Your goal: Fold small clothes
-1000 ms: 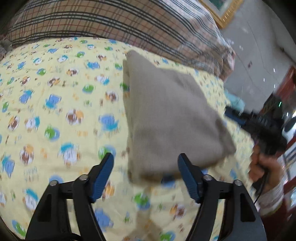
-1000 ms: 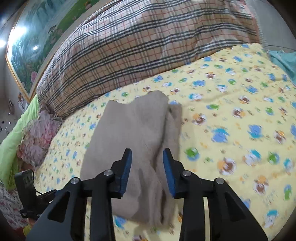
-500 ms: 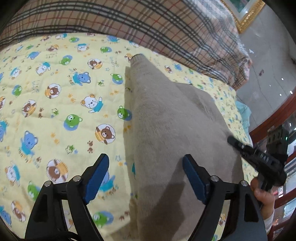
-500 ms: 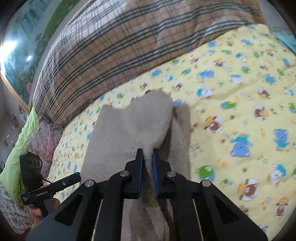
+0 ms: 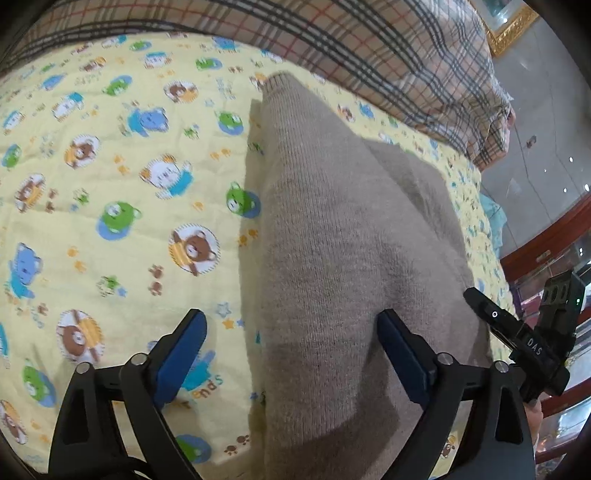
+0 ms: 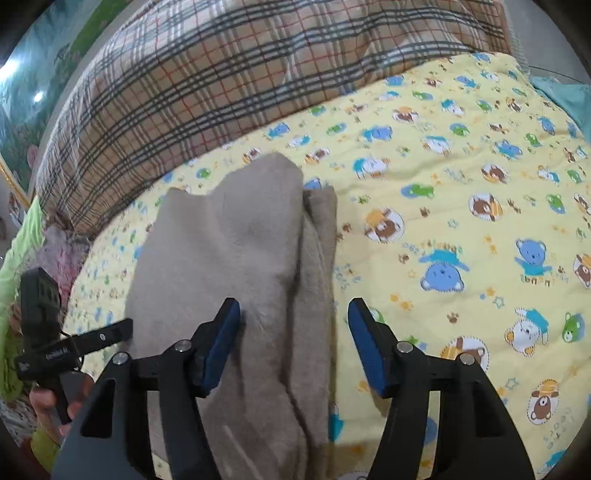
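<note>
One beige knit garment [image 5: 343, 258] lies on a yellow quilt [image 5: 110, 184] printed with cartoon bears and frogs. In the left wrist view it runs from the upper middle of the frame down to the bottom edge, narrow at the top and wide at the bottom. In the right wrist view the same garment [image 6: 229, 251] fills the centre and lower left, with one folded layer on top and a second strip of it showing along the right side.

Two grippers are in view, each with two blue-padded fingers. The left gripper [image 5: 291, 354] sits at the bottom of its frame, jaws wide apart and opening; the left pad is over bare quilt, the right pad is over the garment, and neither presses on the cloth. The right gripper [image 6: 293, 347] sits at the bottom centre of its frame, jaws apart and opening; the garment's right edge lies between the pads, which do not clamp it.

Each view also catches the other tool: the right gripper appears at the right edge of the left view, the left one at the lower left of the right view, where a hand [image 6: 44, 398] holds its handle.

One plaid blanket [image 6: 229, 85] lies across the top of both frames, behind the quilt. One gilt picture frame [image 5: 511, 27] shows in the upper right corner of the left view.
</note>
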### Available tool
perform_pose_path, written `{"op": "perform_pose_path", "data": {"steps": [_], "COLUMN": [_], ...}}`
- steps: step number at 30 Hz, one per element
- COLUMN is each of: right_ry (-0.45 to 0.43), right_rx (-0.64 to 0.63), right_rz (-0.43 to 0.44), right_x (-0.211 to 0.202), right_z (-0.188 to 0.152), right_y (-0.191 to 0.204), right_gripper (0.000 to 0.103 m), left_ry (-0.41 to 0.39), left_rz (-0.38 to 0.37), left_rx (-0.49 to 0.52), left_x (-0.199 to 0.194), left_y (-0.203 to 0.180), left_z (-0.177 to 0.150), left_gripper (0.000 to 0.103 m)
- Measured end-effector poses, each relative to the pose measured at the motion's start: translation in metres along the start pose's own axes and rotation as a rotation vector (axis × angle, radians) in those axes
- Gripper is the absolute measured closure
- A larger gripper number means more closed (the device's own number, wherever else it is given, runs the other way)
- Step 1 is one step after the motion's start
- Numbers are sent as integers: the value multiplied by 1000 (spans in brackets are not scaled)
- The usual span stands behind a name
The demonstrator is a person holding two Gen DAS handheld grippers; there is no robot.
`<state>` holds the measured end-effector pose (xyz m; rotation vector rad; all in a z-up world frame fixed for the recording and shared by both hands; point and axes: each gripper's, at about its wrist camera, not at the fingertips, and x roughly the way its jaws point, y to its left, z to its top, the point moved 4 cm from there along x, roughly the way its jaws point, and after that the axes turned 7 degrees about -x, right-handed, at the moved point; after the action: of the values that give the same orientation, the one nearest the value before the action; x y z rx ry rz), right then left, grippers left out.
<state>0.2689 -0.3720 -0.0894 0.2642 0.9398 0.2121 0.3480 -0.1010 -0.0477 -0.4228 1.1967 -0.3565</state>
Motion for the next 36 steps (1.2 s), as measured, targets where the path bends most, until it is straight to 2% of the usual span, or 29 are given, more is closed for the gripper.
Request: {"op": "perform_pose_path", "data": {"steps": [4,6,7,8,9,10,12,13,15,18,25,32,36], "right_ry": [18,25,42,53,61,74,92,97,78,36,-9,32,76], "right_rx": [64,80,91,100,111,121,134,145,113,105,40,-41,-68], "right_rz": [94,126,144,164,189,213,261,274,243,251,383,543,614], "right_x": [12,17,23,26,30,33,35,35,27,12,-10,10,31], "right_z": [-3,-3,-3,-3,-3,-2,-3,-4,-3,-3,-6,-32,-51], "right_y": [-11,-12,-12,-11,-10,-9,-3,0,9,20,89,184,228], "right_gripper": [41,41,41,41,41,42,58,58,64,67,69,69,69], "left_ry": [-4,8,14,24,35,37,19,10,-3,-31,-156,-256,-290], "left_rz": [11,-14,-29,-63,-91,-93,-92,-103,-121,-142,-154,-47,-30], "left_rx": [52,59,65,75,74,67,72,66,51,33,-28,-91,-147], "left_x": [12,16,17,18,18,18,14,11,1,-21,-114,-194,-227], "left_y": [-7,-10,-11,-14,-17,-17,-20,-20,-19,-14,32,107,154], "left_z": [-1,1,1,1,1,1,1,0,-2,-8,-26,-57,-80], "left_gripper": [4,9,12,27,37,39,51,53,57,58,58,58,58]}}
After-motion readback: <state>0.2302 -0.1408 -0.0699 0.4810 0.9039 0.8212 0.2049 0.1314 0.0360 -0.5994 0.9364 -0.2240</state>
